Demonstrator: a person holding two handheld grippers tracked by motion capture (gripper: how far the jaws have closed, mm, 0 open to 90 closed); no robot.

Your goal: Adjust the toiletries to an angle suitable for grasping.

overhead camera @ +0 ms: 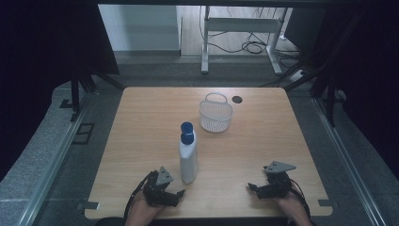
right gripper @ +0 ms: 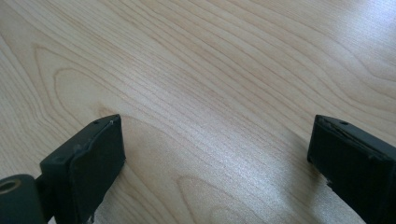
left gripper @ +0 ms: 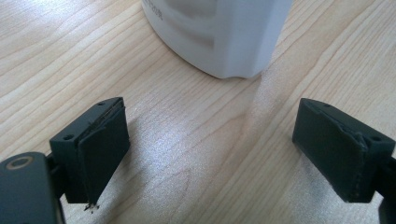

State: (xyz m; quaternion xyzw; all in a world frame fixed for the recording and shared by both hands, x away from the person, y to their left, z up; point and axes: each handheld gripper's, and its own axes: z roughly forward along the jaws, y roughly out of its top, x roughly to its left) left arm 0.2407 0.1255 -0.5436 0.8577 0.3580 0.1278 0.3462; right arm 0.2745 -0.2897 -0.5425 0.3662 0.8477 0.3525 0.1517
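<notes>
left tongs (overhead camera: 180, 192) spread, near bottle (overhead camera: 188, 155) | right tongs (overhead camera: 251, 187) spread, empty | risk: tall bottle tips if nudged (narrow base)

Near left: the white bottle (overhead camera: 188, 157) stands upright just ahead of the left gripper (overhead camera: 180, 193) — its base (left gripper: 219, 37) blocks the way straight forward between the spread jaws.
Far middle: the white basket (overhead camera: 215, 115) sits beyond the bottle, apart from it.
Right side: bare table (overhead camera: 268, 132) ahead of the right gripper (overhead camera: 251, 187) — jaws wide, nothing between them.
</notes>
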